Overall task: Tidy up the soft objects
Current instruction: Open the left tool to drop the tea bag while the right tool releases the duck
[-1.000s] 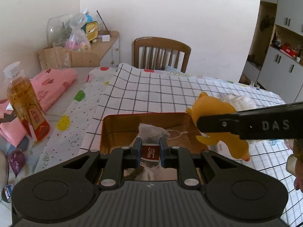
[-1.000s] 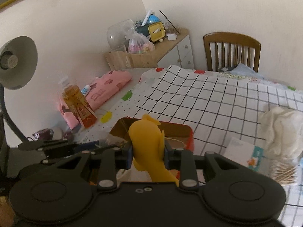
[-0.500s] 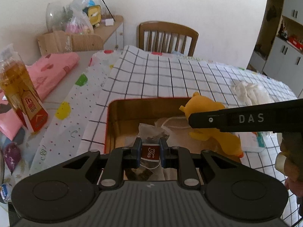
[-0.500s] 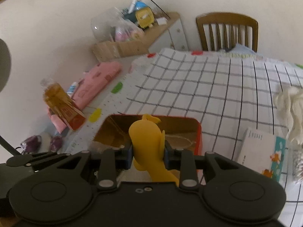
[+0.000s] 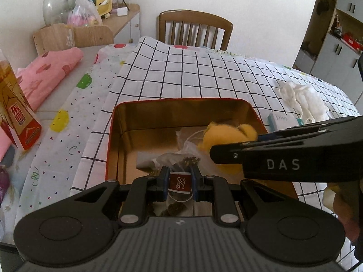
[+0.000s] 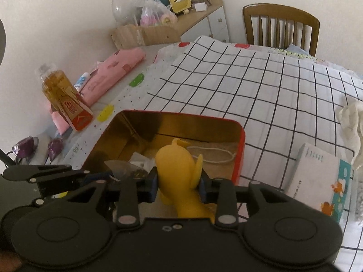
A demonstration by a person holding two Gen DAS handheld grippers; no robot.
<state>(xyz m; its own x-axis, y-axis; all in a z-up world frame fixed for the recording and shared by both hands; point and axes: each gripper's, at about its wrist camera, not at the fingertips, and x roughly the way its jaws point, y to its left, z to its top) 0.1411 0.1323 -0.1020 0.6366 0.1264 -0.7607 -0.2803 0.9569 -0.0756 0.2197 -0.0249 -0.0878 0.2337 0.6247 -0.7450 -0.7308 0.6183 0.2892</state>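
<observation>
over the red tin (image 5: 188, 100) with its gold lining, our left tongs (image 5: 180, 182) pinch a tea bag's paper tag (image 5: 180, 184) — our right tongs (image 6: 179, 182), just loosening, flank a soft yellow duck (image 6: 175, 172).

Left wrist view: camera rides behind left claw (image 5: 180, 184), looks forward and steeply down, close above red tin (image 5: 109, 158), far wall and chair (image 5: 195, 28) beyond. Right claw (image 5: 226, 154) enters from right edge.

Right wrist view: camera behind right claw (image 6: 178, 182), same downward tilt, close over tin's (image 6: 242, 149) right half, angled toward left wall. Left claw (image 6: 74, 174) shows at lower left.

Shared: tin, checked cloth (image 6: 261, 86) on worktop, chair (image 6: 281, 25), bottle (image 6: 65, 102), pink fabric (image 5: 47, 72), cluttered side cabinet (image 6: 204, 11).
</observation>
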